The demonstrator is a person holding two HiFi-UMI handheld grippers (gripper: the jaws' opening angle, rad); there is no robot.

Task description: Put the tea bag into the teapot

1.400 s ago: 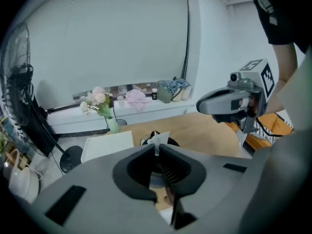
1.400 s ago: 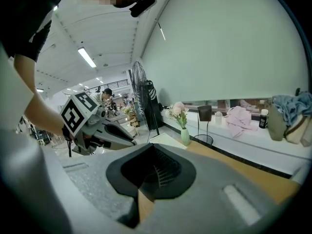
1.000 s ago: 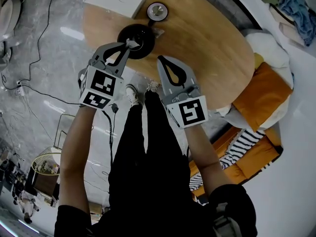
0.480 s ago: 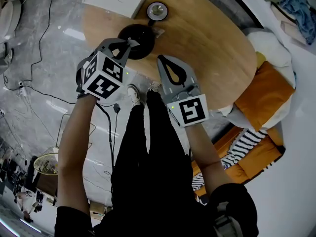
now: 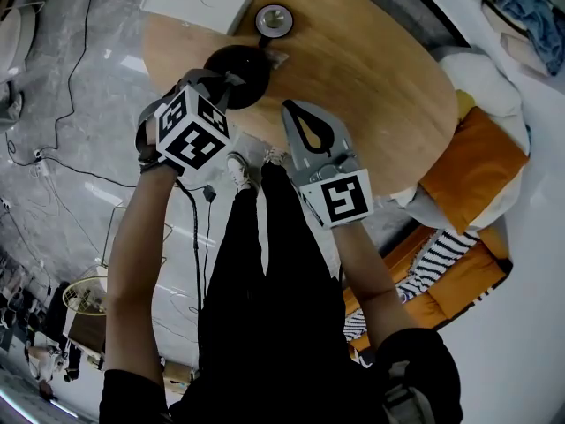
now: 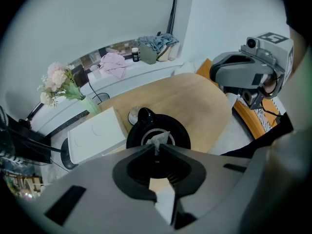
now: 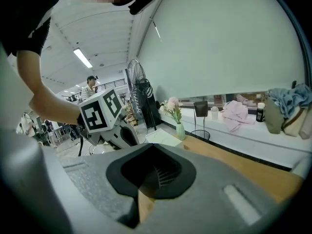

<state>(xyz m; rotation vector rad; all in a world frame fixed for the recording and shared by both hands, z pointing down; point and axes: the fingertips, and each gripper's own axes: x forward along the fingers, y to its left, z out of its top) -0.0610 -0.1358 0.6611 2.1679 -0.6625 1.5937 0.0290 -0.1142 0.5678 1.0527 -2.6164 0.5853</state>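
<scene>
Left forearm point(image 5: 132, 254) and right forearm point(image 5: 362, 263) are reaching forward side by side. The left gripper point(image 5: 228, 79) is pointing steeply downward, its jaws pinching a tea bag point(image 6: 158, 139) at their tips. The right gripper point(image 5: 287, 106) is pointing forward and slightly down, its jaws resting together with nothing between them.
</scene>
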